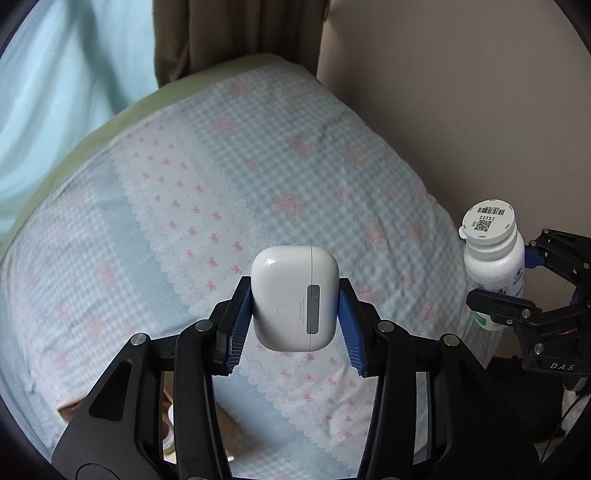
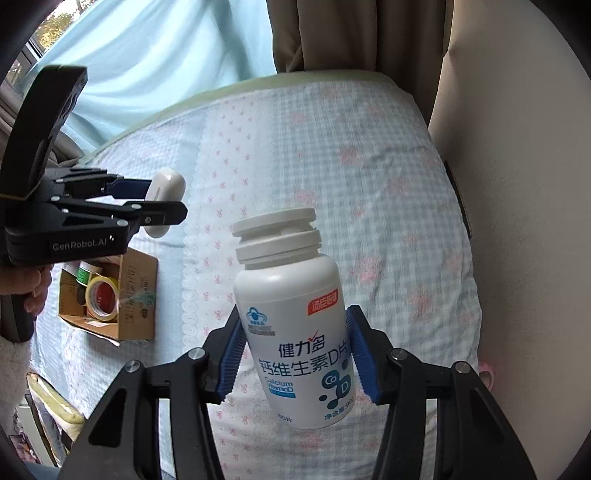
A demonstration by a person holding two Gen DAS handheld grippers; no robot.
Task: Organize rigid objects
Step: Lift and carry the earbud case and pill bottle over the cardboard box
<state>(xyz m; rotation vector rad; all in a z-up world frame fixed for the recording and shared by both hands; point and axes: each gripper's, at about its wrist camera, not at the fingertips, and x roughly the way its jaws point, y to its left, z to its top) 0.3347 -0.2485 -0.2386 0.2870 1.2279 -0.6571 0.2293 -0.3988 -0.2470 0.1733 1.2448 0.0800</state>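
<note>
My left gripper (image 1: 294, 314) has its jaws clamped on a white earbud case (image 1: 294, 297), my right gripper (image 2: 295, 354) on a white vitamin bottle (image 2: 291, 332); I hold both above the bed (image 2: 369, 166), the cardboard box (image 2: 138, 299) lying lower left.

A bed (image 1: 258, 155) fills the view, covered by a pale blue gingham quilt (image 2: 388, 192) with a white scalloped band of small pink bows. Behind its far edge hang a light blue curtain (image 2: 155, 48) and a brown drape (image 1: 236, 33). A beige wall (image 1: 461, 110) runs along the bed's right side.
</note>
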